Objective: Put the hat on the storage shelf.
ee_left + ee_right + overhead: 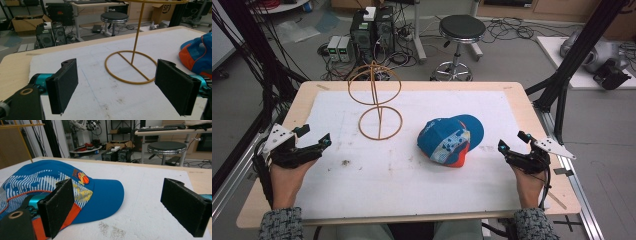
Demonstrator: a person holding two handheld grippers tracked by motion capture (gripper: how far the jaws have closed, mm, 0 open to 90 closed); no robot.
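A blue cap (450, 139) with white stripes and an orange underside lies on the white mat, right of the middle. A yellow wire stand (375, 99) with two rings on a thin post rises at the back left. My left gripper (316, 135) rests open near the mat's left edge, its jaws wide apart with the stand's base ring (131, 65) ahead of them. My right gripper (513, 141) sits open at the right edge, a short way from the cap's brim (105, 195). Nothing lies between either pair of jaws.
The white mat (412, 185) covers most of the wooden table (302, 95). A small dark speck of debris (345, 162) lies on the mat at front left. Beyond the table stand a black stool (461, 30) and computer boxes (372, 30) on the floor.
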